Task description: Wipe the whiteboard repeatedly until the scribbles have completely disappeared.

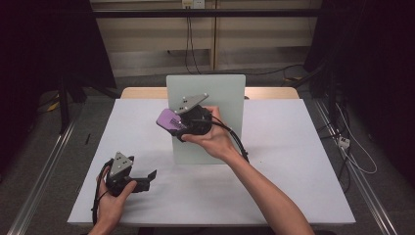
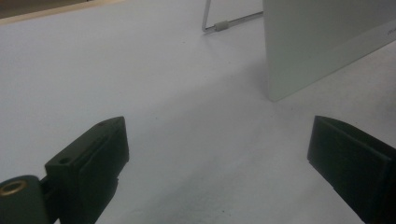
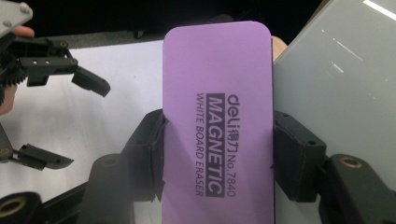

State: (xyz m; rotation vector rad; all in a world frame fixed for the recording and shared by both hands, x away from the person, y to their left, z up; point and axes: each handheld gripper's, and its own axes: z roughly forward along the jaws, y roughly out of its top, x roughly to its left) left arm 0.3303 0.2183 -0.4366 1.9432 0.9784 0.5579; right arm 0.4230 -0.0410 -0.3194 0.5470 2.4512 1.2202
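The right gripper (image 3: pixel 217 154) already pinches the purple eraser (image 3: pixel 218 116) beside the whiteboard (image 1: pixel 222 98), wiping apparently yet to begin, while the left gripper (image 1: pixel 147 177) rests spread on the worktop (image 1: pixel 293 186).

The whiteboard eraser (image 3: pixel 217 126) has a matt purple face that looks like smooth foam or soft plastic, printed with dark lettering. The right gripper (image 3: pixel 217 154) pinching it has black matt jaws with a slightly grainy plastic look and brass-coloured screw inserts. The left gripper (image 2: pixel 219 158) shows the same dull black plastic, and in the high view a grey plate of brushed-looking metal on top. The whiteboard (image 1: pixel 220 93) is smooth and faintly glossy, catching streaks of light, with a thin metal wire stand (image 2: pixel 224 23). The table (image 1: pixel 293 161) wears a white matt sheet, smooth like paper or laminate, with a pale wooden edge at the back
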